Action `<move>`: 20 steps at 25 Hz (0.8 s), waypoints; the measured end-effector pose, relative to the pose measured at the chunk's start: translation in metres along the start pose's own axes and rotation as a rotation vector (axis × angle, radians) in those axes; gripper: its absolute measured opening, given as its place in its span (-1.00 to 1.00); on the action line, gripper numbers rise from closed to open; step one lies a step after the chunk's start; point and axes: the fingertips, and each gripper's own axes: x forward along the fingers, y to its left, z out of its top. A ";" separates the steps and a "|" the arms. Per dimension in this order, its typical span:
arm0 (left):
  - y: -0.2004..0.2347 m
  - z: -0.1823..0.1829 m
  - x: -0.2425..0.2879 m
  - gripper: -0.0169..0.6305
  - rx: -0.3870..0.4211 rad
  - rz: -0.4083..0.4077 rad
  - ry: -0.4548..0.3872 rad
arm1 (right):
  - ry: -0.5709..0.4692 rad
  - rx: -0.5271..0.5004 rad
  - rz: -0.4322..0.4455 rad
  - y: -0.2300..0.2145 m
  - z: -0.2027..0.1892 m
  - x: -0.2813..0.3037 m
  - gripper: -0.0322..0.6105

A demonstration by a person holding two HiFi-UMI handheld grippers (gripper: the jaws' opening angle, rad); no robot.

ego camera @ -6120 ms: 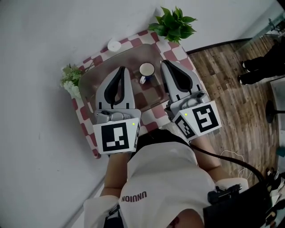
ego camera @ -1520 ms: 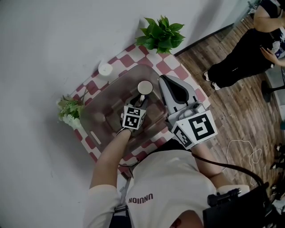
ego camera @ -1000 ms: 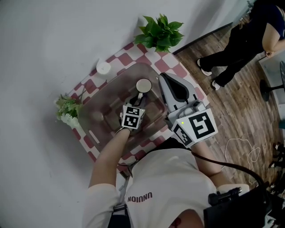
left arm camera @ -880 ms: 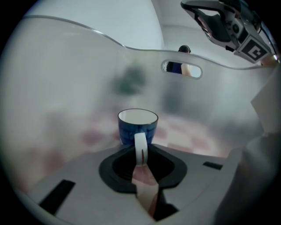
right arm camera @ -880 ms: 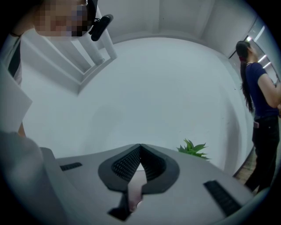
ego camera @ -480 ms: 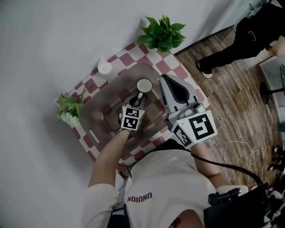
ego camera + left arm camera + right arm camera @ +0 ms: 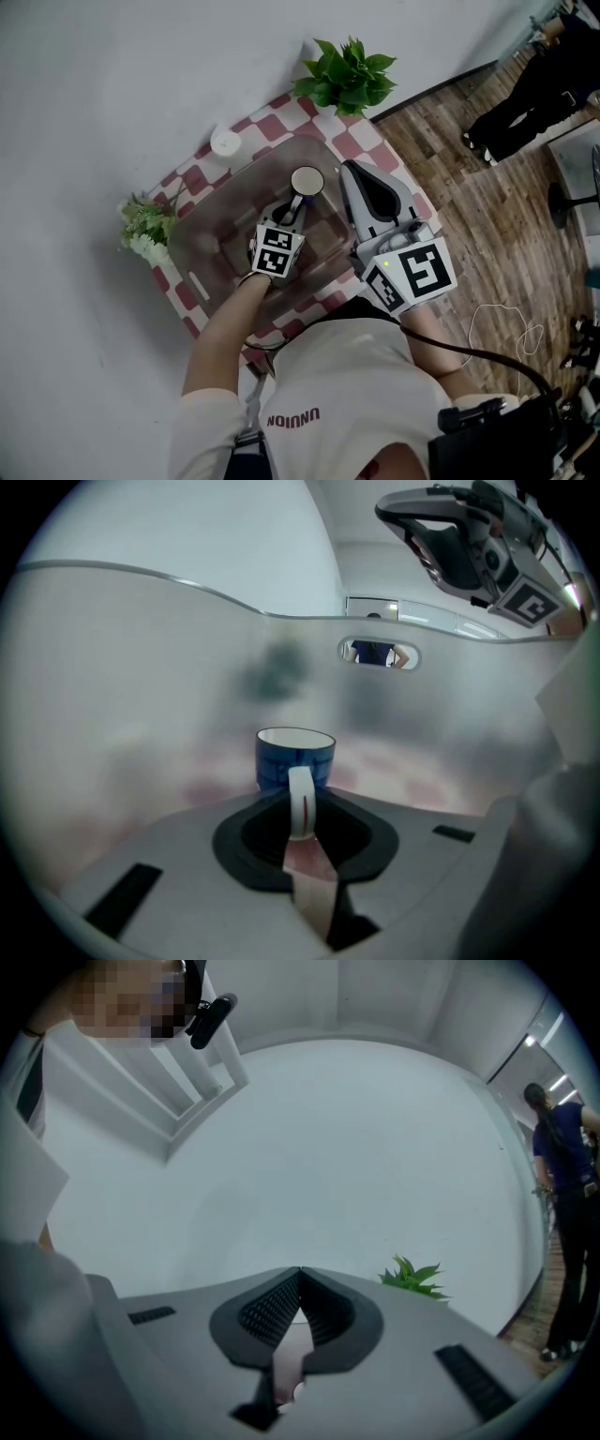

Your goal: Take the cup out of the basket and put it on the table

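Observation:
A blue cup (image 7: 295, 752) with a white inside stands upright in the translucent plastic basket (image 7: 202, 225) on the checkered table (image 7: 272, 105). In the head view the cup (image 7: 307, 180) sits near the basket's far right corner. My left gripper (image 7: 300, 797) reaches down into the basket. Its jaws have just been closing, and they are shut on the cup's white handle (image 7: 300, 808) between the pads. My right gripper (image 7: 350, 169) hovers level over the basket's right rim, shut and holding nothing; its tips (image 7: 300, 1271) meet.
A green potted plant (image 7: 352, 64) stands at the table's far corner. A flower bunch (image 7: 145, 230) lies at the left edge, and a small white round object (image 7: 225, 142) beyond the basket. The basket wall (image 7: 141, 667) rises around the cup. A person (image 7: 534, 84) stands on the wooden floor at right.
My left gripper has stayed at the cup's handle and the cup has not moved. The right gripper is still. The person in the background has stepped farther right.

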 end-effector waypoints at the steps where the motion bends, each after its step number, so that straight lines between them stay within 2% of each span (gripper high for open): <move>1: 0.000 0.002 -0.001 -0.75 0.000 -0.001 0.000 | -0.001 0.001 0.001 0.000 0.000 0.000 -0.85; 11: 0.001 0.021 -0.012 -0.75 0.003 -0.004 -0.029 | -0.014 0.009 0.015 0.002 0.004 -0.001 -0.85; 20: -0.007 0.050 -0.032 -0.75 -0.003 -0.006 -0.099 | -0.022 0.017 0.027 0.005 0.004 -0.002 -0.85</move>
